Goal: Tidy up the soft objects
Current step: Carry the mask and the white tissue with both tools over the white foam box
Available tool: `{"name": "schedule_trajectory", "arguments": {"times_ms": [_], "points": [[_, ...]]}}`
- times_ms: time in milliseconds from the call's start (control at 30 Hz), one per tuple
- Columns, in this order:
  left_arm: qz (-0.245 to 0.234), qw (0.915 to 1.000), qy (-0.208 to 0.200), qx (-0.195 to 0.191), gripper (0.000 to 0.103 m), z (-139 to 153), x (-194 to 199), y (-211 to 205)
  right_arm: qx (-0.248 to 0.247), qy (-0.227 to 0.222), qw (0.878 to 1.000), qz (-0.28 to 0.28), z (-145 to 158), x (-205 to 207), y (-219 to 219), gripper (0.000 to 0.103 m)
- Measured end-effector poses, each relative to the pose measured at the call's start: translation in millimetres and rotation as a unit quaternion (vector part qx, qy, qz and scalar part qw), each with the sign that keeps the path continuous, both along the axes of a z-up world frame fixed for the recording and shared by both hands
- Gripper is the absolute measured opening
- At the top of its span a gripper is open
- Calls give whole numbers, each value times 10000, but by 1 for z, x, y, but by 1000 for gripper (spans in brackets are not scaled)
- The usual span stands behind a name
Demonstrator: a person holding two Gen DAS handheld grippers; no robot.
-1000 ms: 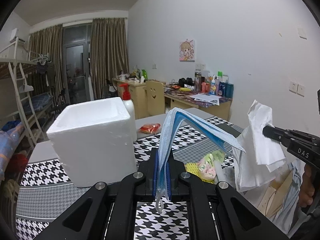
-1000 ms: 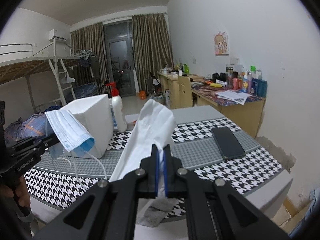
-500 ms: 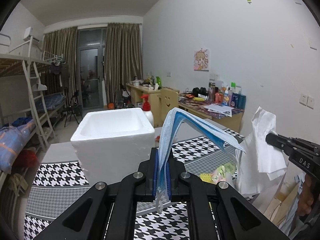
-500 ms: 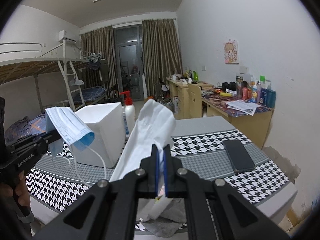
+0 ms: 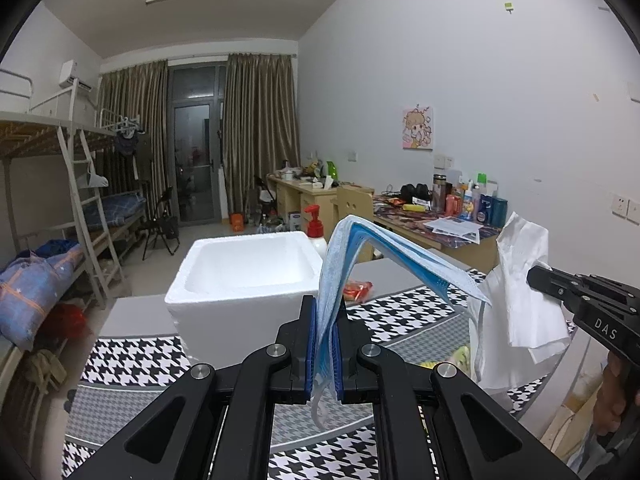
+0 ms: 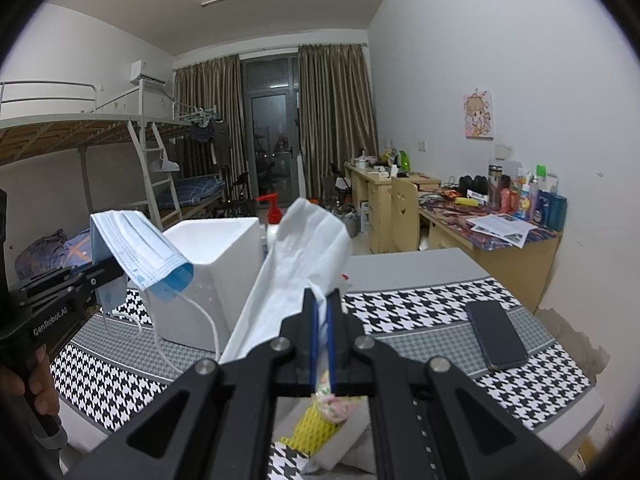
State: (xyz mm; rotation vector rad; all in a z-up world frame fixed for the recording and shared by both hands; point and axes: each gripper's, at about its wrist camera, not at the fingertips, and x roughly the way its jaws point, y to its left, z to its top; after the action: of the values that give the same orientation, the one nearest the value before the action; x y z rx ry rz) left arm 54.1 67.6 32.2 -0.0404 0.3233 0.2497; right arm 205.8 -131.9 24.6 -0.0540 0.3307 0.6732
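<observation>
One face mask (image 5: 352, 264) hangs folded over the left gripper (image 5: 325, 354), whose fingers are clenched on it, its ear loops dangling below. One white tissue (image 6: 296, 264) stands up from the right gripper (image 6: 321, 346), pinched between fingers closed tight on its lower edge. Both are held in the air above the near edge of the checked table (image 6: 420, 312). One open white foam box (image 5: 244, 276) sits toward the table's left side, and it looks empty (only part of its floor shows). The step in hand appears to be carrying both soft things to that box. Next, each should be brought over its rim and let go inside. One phone (image 6: 496, 336) lies by the right edge.
</observation>
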Motion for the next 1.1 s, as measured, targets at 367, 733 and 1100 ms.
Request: {"name": "schedule_trajectory", "arguments": {"times_ms": [367, 733, 1100], "points": [[63, 10000, -17, 45, 8, 7, 10, 11, -21, -97, 9998, 146, 9, 6, 19, 6], [151, 9998, -88, 112, 8, 14, 15, 19, -38, -183, 9994, 293, 18, 11, 34, 6], [289, 9994, -116, 151, 8, 23, 25, 27, -48, -273, 9990, 337, 30, 16, 46, 6]]}}
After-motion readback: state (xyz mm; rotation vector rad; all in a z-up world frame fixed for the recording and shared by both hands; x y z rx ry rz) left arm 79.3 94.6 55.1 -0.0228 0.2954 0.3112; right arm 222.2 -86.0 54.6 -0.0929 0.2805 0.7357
